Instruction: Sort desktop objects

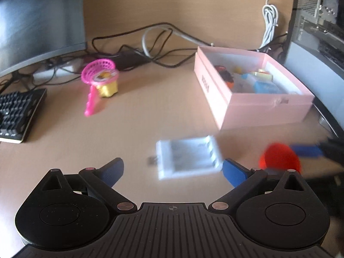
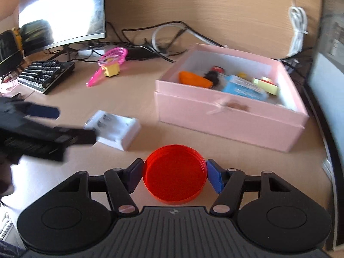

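Observation:
A round red lid point(image 2: 174, 174) lies flat on the desk, and my right gripper point(image 2: 174, 175) is shut on it, one blue pad against each side of its rim. The left wrist view shows that lid point(image 1: 279, 159) blurred at the right, with a blue finger of the right gripper beside it. A white battery charger point(image 1: 187, 157) lies on the desk just ahead of my left gripper point(image 1: 173, 164), whose jaws stand wide open and touch nothing. The charger point(image 2: 114, 129) sits left of the lid, with the left gripper point(image 2: 76, 124) reaching in over its near left corner.
An open pink box point(image 2: 225, 120) holding several small items stands at the back right point(image 1: 253, 109). A pink net scoop point(image 1: 96, 73) rests on a yellow toy point(image 1: 107, 88) at the back left. A black keyboard point(image 1: 15, 116), monitor point(image 1: 38, 17), cables and a computer case ring the desk.

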{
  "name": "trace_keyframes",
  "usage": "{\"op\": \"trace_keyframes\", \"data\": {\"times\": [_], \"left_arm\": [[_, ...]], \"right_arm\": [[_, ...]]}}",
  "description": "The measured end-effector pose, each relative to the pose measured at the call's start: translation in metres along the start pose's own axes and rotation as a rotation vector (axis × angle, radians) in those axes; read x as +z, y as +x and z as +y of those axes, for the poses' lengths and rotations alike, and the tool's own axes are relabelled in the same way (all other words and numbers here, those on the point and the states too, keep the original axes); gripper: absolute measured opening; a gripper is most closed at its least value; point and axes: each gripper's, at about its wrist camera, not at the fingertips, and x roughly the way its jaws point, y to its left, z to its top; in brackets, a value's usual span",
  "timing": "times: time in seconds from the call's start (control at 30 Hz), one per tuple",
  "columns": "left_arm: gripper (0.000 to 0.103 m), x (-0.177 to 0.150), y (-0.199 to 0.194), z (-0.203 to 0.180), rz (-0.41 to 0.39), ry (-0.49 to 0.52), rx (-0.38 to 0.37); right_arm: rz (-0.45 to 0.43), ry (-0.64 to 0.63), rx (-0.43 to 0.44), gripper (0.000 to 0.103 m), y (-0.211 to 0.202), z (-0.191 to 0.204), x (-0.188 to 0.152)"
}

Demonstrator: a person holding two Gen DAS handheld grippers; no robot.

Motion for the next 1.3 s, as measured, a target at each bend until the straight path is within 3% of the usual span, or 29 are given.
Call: {"op": "trace_keyframes", "data": {"times": [0.17,0.27,0.43,0.47,0.63,0.7,0.93,1.07,1.2,1.3], "left_arm": [[0.102,0.007,0.031,-0.029,0.011,0.081,0.128],[0.102,0.008,0.042,-0.023,0.067,0.054,0.128],[0.101,0.007,0.045,-0.008,0.094,-0.027,0.075],[0.095,0.006,0.044,-0.006,0.094,-0.034,0.065],[0.094,0.0,0.024,-0.012,0.066,0.021,0.024],[0.094,0.005,0.002,-0.017,0.023,0.046,-0.018],[0.094,0.074,-0.078,-0.042,-0.286,0.119,-0.176],[0.094,0.1,-0.06,-0.064,-0.321,0.189,-0.176],[0.095,0.119,-0.017,-0.083,-0.282,0.185,-0.226],[0.095,0.122,0.013,-0.087,-0.206,0.169,-0.235]], "right_arm": [[0.037,0.018,-0.046,0.064,-0.006,-0.009,-0.015],[0.041,0.036,-0.052,0.064,-0.013,-0.012,-0.02],[0.037,0.068,-0.04,0.064,-0.026,-0.016,-0.024],[0.031,0.069,-0.041,0.064,-0.029,-0.016,-0.023],[-0.026,0.069,-0.035,0.064,-0.055,-0.026,-0.012],[-0.067,0.071,-0.041,0.064,-0.072,-0.033,0.0],[-0.335,0.017,-0.111,0.064,-0.144,-0.057,0.073],[-0.424,0.0,-0.174,0.064,-0.154,-0.063,0.104],[-0.44,0.018,-0.198,0.064,-0.141,-0.069,0.122],[-0.421,0.041,-0.217,0.064,-0.127,-0.077,0.131]]}}
